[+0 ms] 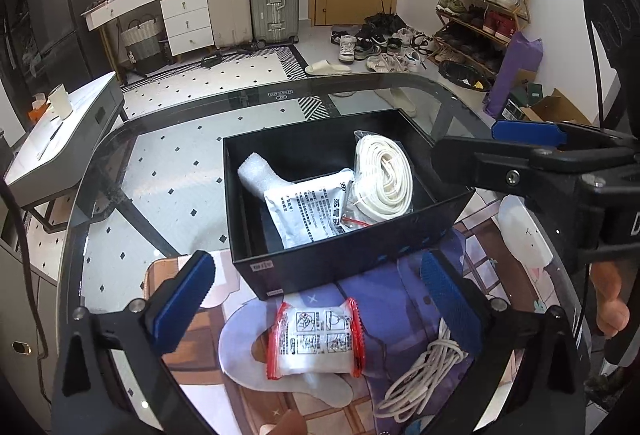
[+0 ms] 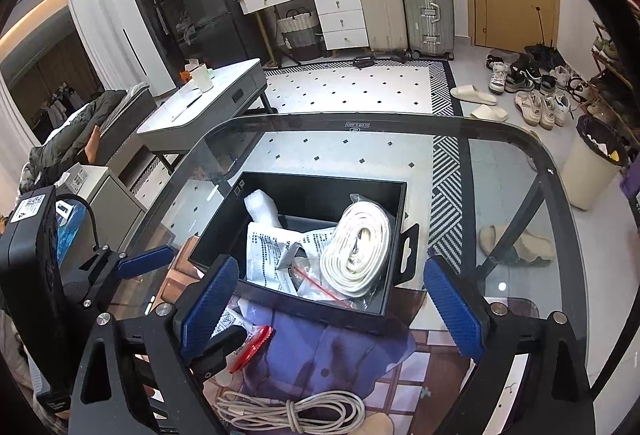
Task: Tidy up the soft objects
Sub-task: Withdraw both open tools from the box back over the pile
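Note:
A black open box (image 1: pixel 320 267) (image 2: pixel 320 309) stands on the glass table. Inside lie a bagged white coiled strap (image 1: pixel 386 175) (image 2: pixel 360 247), a white printed pouch (image 1: pixel 308 211) (image 2: pixel 266 251) and a white foam piece (image 1: pixel 258 171) (image 2: pixel 260 207). In front of the box, on a printed mat (image 1: pixel 400 299), lie a red-edged white packet (image 1: pixel 316 341) (image 2: pixel 252 345) and a bundled white cable (image 1: pixel 420 375) (image 2: pixel 292 411). My left gripper (image 1: pixel 320 299) is open, above the packet. My right gripper (image 2: pixel 332 307) is open, over the box's near wall; it also shows in the left wrist view (image 1: pixel 528 131).
The glass table's rounded far edge (image 2: pixel 360 123) lies beyond the box. A grey side table (image 2: pixel 208 103) with a cup stands to the left. Suitcases, a dresser, scattered shoes, a shoe rack (image 1: pixel 480 7) and a bin (image 2: pixel 592 163) stand on the floor beyond.

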`<state>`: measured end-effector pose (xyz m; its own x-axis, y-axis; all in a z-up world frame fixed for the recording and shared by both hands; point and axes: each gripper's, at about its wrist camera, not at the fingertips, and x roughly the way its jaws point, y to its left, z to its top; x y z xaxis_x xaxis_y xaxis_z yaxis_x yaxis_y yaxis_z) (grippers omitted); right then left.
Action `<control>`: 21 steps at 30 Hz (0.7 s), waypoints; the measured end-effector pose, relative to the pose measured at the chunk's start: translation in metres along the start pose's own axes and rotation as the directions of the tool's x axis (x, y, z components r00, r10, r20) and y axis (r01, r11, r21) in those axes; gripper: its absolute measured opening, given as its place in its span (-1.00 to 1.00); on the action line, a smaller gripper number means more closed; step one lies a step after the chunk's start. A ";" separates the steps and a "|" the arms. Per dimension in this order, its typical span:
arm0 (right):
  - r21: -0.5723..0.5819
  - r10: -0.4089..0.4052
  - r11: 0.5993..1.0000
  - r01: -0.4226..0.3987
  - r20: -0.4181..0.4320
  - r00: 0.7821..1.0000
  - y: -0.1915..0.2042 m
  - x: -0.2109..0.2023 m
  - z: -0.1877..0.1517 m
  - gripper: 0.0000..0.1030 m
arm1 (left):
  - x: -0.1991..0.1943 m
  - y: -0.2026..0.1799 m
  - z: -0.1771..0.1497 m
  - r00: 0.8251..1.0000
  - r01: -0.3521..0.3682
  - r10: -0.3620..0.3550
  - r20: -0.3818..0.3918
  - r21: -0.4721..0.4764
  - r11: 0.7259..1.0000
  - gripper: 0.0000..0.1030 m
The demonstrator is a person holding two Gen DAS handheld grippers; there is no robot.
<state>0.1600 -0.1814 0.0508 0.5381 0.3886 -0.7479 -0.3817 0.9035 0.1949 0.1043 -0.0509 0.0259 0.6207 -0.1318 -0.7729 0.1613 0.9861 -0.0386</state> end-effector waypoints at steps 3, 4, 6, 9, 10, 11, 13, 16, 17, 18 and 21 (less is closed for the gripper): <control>0.000 -0.006 1.000 0.006 0.001 1.000 0.003 -0.007 -0.003 0.88 | -0.006 -0.001 -0.006 1.000 -0.009 0.009 0.008 -0.002 1.000 1.00; -0.004 -0.010 1.000 0.010 0.003 1.000 0.004 -0.010 -0.004 0.89 | -0.008 -0.001 -0.009 1.000 -0.007 0.007 0.009 -0.002 1.000 1.00; -0.008 -0.016 1.000 0.016 0.007 1.000 0.006 -0.015 -0.007 0.90 | -0.012 -0.001 -0.012 1.000 -0.006 0.006 0.012 0.000 1.000 1.00; -0.016 -0.016 1.000 0.017 0.012 1.000 0.010 -0.022 -0.011 0.91 | -0.019 -0.002 -0.022 1.000 -0.013 0.013 0.015 0.014 1.000 1.00; -0.021 -0.016 1.000 0.016 0.015 1.000 0.012 -0.024 -0.013 0.92 | -0.021 -0.001 -0.025 1.000 -0.015 0.014 0.019 0.017 1.000 1.00; -0.027 -0.016 0.999 0.016 0.014 1.000 0.013 -0.025 -0.016 0.92 | -0.024 0.000 -0.029 1.000 -0.014 0.013 0.023 0.017 1.000 1.00; -0.030 -0.016 0.999 0.017 0.009 1.000 0.014 -0.027 -0.022 0.92 | -0.027 0.002 -0.036 1.000 -0.007 0.006 0.024 0.012 1.000 1.00; -0.021 -0.017 1.000 0.017 0.006 1.000 0.014 -0.030 -0.029 0.92 | -0.030 0.005 -0.044 1.000 -0.001 0.001 0.019 0.019 1.000 1.00; -0.020 -0.017 1.000 0.017 0.005 1.000 0.014 -0.030 -0.030 0.92 | -0.032 0.006 -0.046 1.000 -0.005 0.004 0.019 0.021 1.000 1.00; -0.019 -0.018 1.000 0.018 0.004 1.000 0.014 -0.031 -0.032 0.92 | -0.033 0.007 -0.048 1.000 -0.010 0.009 0.016 0.022 1.000 1.00; -0.021 -0.021 1.000 0.021 -0.004 1.000 0.015 -0.033 -0.038 0.92 | -0.037 0.012 -0.051 1.000 -0.008 0.008 0.015 0.008 1.000 1.00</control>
<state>0.1083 -0.1879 0.0547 0.5431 0.3686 -0.7544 -0.3862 0.9075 0.1654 0.0442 -0.0287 0.0213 0.6334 -0.1255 -0.7636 0.1623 0.9864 -0.0275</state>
